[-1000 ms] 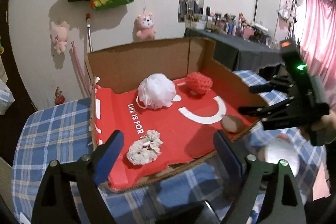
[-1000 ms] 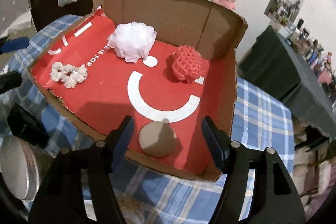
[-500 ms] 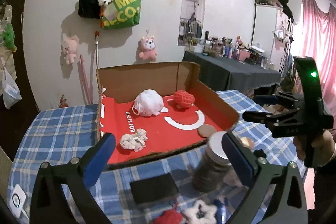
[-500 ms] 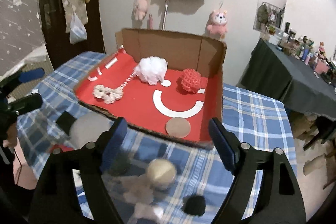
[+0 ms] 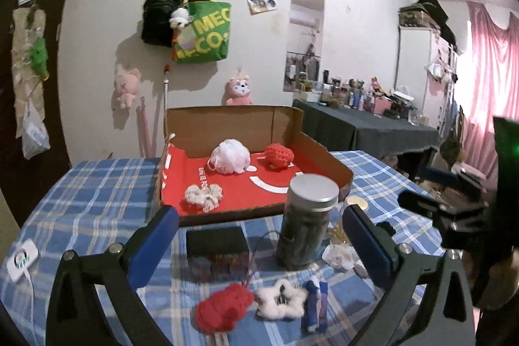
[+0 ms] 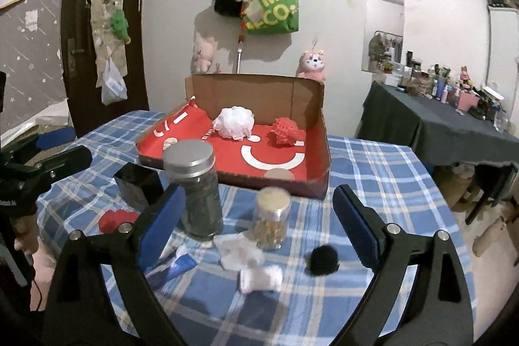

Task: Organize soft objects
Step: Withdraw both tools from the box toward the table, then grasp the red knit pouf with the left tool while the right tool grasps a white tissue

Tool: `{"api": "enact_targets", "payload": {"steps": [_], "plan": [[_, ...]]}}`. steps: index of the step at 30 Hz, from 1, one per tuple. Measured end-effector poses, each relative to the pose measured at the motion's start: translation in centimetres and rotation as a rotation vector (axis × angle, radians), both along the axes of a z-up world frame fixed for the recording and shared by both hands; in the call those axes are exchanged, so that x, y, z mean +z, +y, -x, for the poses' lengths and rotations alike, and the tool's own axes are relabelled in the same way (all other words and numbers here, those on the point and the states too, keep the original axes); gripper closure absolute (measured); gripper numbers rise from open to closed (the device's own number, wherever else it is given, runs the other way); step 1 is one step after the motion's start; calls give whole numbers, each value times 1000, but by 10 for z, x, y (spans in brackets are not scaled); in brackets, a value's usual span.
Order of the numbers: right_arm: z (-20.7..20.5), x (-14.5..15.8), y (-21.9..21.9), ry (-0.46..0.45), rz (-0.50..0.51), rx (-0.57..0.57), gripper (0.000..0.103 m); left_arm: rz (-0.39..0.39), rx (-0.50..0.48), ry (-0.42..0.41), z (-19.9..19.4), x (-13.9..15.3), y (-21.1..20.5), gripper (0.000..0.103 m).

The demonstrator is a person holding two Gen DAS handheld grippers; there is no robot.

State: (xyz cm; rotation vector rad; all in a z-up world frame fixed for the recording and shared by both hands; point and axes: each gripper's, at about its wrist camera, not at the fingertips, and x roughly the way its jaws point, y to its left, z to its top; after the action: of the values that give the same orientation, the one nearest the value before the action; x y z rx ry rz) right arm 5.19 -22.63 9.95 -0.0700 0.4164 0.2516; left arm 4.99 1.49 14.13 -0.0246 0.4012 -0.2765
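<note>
On the table: blue plaid tablecloth (image 6: 382,171) covers it; all task things sit on it or in the box at its far edge.
Cardboard box (image 6: 311,106): open tray with red liner, at the table's far edge; holds a white mesh pouf (image 6: 234,122), a red mesh ball (image 6: 285,130), a cream scrunchie (image 5: 203,196) and a flat brown round pad (image 6: 278,174) by its near wall.
Hard items between grippers and box: tall dark jar with metal lid (image 6: 194,184), small jar of golden bits (image 6: 271,218), black case (image 5: 216,240). Judged not part of the sort.
Loose soft items, near edge: red yarn bundle (image 5: 223,308), white star-shaped fluffy piece (image 5: 281,304), blue-and-white small piece (image 5: 315,304), crumpled white cloth (image 6: 241,250), small white wad (image 6: 261,279), black pom-pom (image 6: 322,256).
Left gripper (image 5: 259,242): jaws spread fully wide, nothing between the pads; pointing slightly downward over the near edge.
Right gripper (image 6: 256,227): jaws opening, nothing pinched; cloth and small jar show in the gap but untouched.
Key relation: red yarn bundle and star piece lie just below and ahead of the left gripper; yarn's long axis runs diagonally, near-left to far-right. White wad and black pom-pom lie low between the right gripper's fingers, so right is nearer to those.
Judgement: next pick is a near-edge soft item, then a carry past the jars to the box.
</note>
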Motion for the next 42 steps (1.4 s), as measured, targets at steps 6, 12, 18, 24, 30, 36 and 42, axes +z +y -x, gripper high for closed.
{"api": "enact_targets", "payload": {"steps": [6, 12, 18, 24, 30, 36, 42], "plan": [[17, -36, 6, -12, -14, -78, 10, -12, 57, -2, 14, -28, -3, 0], [12, -68, 3, 49, -31, -116, 10, -17, 85, 38, 15, -58, -3, 0], [4, -85, -1, 107, -37, -105, 10, -38, 92, 91, 9, -76, -2, 0], [-5, -96, 0, 148, -31, -85, 10, -55, 109, 141, -3, -87, 4, 0], [-17, -106, 1, 190, -18, -64, 18, -82, 134, 212, -21, -103, 16, 6], [-32, -114, 0, 262, -29, -46, 66, -43, 82, 342, -40, -115, 25, 39], [-26, -111, -2, 236, -38, -16, 80, -82, -1, 321, -29, -115, 10, 62]]}}
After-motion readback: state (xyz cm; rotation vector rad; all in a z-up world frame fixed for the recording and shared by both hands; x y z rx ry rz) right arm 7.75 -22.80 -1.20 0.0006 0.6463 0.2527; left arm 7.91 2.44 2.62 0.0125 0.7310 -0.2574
